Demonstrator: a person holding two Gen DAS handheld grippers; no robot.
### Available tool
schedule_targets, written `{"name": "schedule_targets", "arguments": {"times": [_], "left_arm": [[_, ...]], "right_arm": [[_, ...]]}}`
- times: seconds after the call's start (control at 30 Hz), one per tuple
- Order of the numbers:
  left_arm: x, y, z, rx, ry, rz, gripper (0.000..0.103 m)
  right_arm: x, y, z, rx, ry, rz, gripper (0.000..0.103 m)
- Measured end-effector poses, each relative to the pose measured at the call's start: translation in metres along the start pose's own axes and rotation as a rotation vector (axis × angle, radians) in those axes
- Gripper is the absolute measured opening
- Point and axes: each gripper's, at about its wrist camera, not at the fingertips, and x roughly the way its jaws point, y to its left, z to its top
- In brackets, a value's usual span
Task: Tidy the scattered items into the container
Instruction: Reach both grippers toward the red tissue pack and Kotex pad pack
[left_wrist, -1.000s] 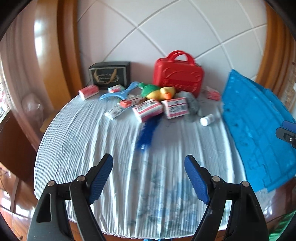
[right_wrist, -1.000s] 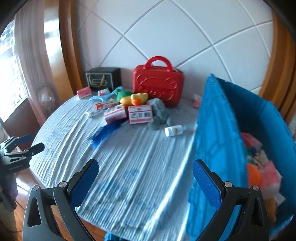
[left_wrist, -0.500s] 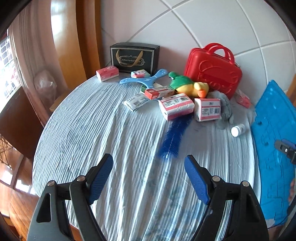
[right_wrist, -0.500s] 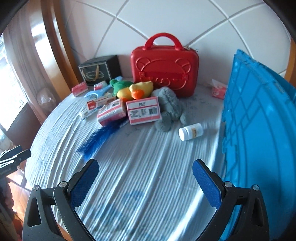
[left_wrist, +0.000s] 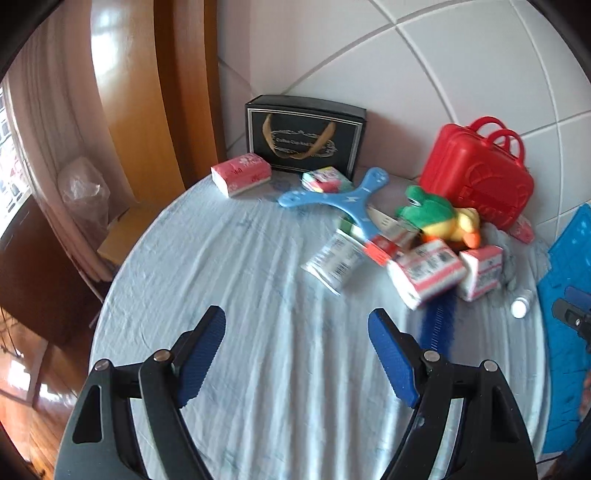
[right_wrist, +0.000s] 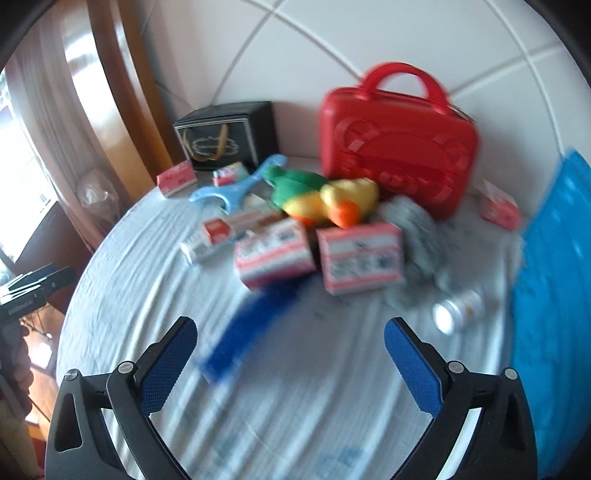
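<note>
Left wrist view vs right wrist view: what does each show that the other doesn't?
Only the left wrist view: the open left claw up close, with nothing between its blue pads.

Only the right wrist view: the open right claw up close, also with nothing between its pads.

Both: red plastic suitcase, black gift box, blue bristle brush, green-and-yellow plush duck, small white pill bottle, blue plastic crate.

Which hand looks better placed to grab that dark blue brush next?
Probably the right. The right gripper is open with the blue brush just ahead between its fingers; from the left gripper the brush lies off to one side.
</note>
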Motion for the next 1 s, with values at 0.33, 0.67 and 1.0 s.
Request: {"name": "schedule_targets", "arguments": {"times": [0.33,0.67,1.0], "left_arm": [[0.134,0.101,0.127,0.057,0.063,-0.01,0.08],[0.294,0.139,0.234,0.029,0.093,0.024,0.08],[0.394,0.132,0.268,0.049,0.109,0.01,0.08]], "right_arm": [[0.135,0.11,0.131,0.039,0.039,0.016,0.103],[0.288,0.14,0.214,-0.065,0.14,-0.044,0.103],[0.389,0.131,0.247,-0.031,0.178,-0.04,0.103]]}}
